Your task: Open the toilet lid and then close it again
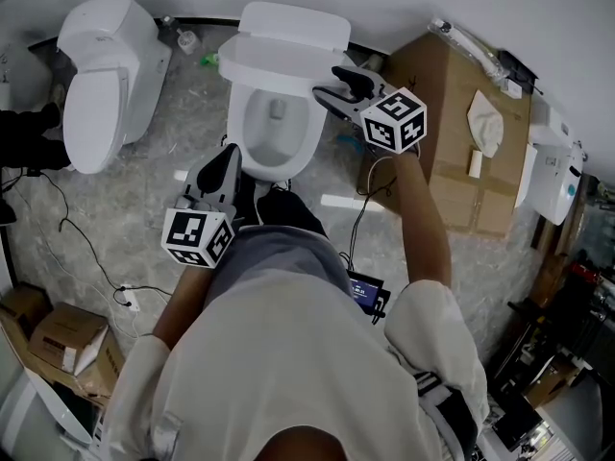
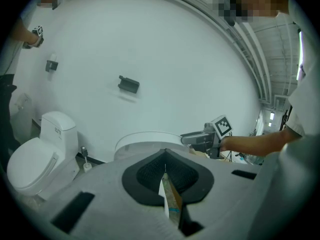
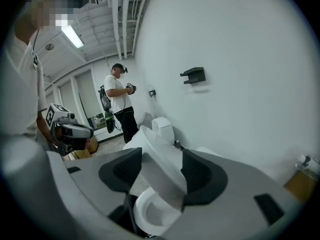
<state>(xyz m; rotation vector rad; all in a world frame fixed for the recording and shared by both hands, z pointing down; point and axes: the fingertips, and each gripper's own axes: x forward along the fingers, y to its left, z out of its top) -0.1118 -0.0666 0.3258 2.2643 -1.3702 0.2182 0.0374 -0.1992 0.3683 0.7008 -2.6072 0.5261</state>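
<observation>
The right tool (image 1: 332, 84) stands open around the raised lid (image 3: 160, 179) edge, nearer than the closed left tool (image 1: 229, 158).

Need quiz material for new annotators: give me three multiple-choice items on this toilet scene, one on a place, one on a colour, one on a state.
1. What stands between the right gripper's jaws?
A. the edge of the raised lid
B. a toilet brush
C. nothing

2. What colour is the box beside the open toilet?
A. blue
B. brown
C. black

3. How do the left gripper's jaws stand?
A. wide apart
B. closed on the seat
C. together, on nothing

Key:
1 A: in the right gripper view, the lid runs between the spread jaws of the right gripper.
2 B: the box is plain brown cardboard.
3 C: the left gripper shows its jaws meeting, with nothing between them.
</observation>
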